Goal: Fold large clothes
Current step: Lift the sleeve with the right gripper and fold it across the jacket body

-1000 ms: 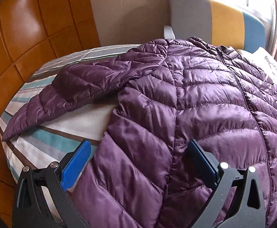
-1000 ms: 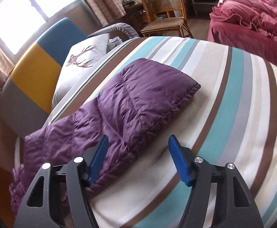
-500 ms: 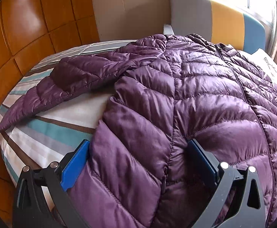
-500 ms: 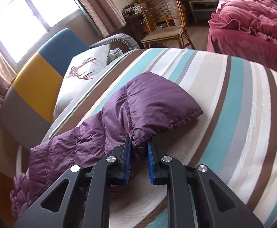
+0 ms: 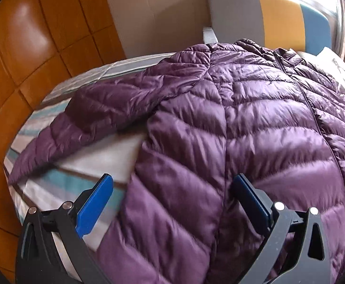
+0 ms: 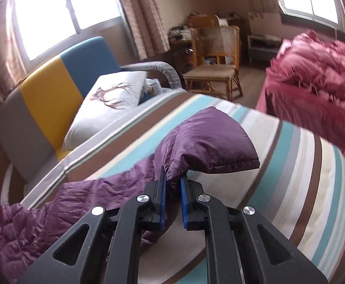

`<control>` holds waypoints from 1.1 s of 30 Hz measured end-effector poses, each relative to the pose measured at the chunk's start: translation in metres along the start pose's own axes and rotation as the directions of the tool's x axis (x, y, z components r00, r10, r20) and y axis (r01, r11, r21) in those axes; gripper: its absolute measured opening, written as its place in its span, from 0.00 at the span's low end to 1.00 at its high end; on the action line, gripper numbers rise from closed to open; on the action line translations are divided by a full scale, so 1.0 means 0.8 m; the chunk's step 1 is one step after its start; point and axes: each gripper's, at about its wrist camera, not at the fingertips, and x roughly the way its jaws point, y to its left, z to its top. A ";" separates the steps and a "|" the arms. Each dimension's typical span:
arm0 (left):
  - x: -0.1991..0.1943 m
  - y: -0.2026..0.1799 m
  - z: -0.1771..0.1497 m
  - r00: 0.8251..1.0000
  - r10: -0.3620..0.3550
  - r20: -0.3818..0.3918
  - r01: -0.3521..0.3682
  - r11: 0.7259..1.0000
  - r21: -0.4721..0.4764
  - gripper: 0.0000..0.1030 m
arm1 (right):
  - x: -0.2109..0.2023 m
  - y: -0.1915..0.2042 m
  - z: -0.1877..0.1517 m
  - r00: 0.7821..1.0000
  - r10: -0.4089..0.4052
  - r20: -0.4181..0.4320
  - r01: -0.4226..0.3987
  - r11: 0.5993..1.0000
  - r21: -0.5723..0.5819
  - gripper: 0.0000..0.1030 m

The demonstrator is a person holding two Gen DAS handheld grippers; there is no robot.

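Purple quilted down jacket point(image 5: 231, 130) lies spread on the striped bed point(image 5: 61, 182), front up, zipper running from 12 toward 5 o'clock in the left wrist view. One sleeve point(image 5: 96, 120) extends toward 9 o'clock, flat on the bedding. Orange-brown wood panelling point(image 5: 30, 47) behind, at 10 o'clock; a grey, yellow and blue headboard cushion point(image 5: 267, 16) at 1 o'clock.

Left tongs point(image 5: 172, 196): released, blue pads wide apart, straddling the jacket's lower side edge. The 9 o'clock pad point(image 5: 94, 201) is over bare sheet, the 3 o'clock pad against the padded fabric.

Right tongs point(image 6: 172, 184): clenched on the other sleeve point(image 6: 208, 146), pinching a fold of fabric near the cuff. The cuff end is raised off the striped bed point(image 6: 302, 165) and juts toward 2 o'clock; a shadow lies beneath it. The rest of that sleeve trails toward 8 o'clock to the jacket body point(image 6: 30, 227).

Background, right wrist view: deer-print pillow point(image 6: 111, 94) at 10 o'clock, rattan chair point(image 6: 215, 59) at 12, red bedding point(image 6: 314, 71) at 2.
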 end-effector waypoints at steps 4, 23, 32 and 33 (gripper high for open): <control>0.011 -0.002 0.000 1.000 -0.007 -0.004 0.007 1.000 -0.003 0.98 | -0.021 0.025 0.007 0.999 0.029 0.037 -0.027 0.998 -0.060 0.10; 0.015 0.005 -0.006 0.999 -0.046 -0.002 0.046 0.998 -0.036 0.98 | -0.094 0.237 -0.095 0.944 0.325 -0.054 -0.325 0.892 -0.315 0.10; 0.018 0.010 -0.006 0.997 -0.078 -0.011 0.077 0.995 -0.061 0.98 | -0.119 0.331 -0.165 0.901 0.403 -0.158 -0.431 0.800 -0.418 0.10; 0.018 0.010 -0.006 0.997 -0.080 -0.012 0.079 0.995 -0.062 0.98 | -0.121 0.338 -0.170 0.897 0.409 -0.167 -0.440 0.793 -0.422 0.10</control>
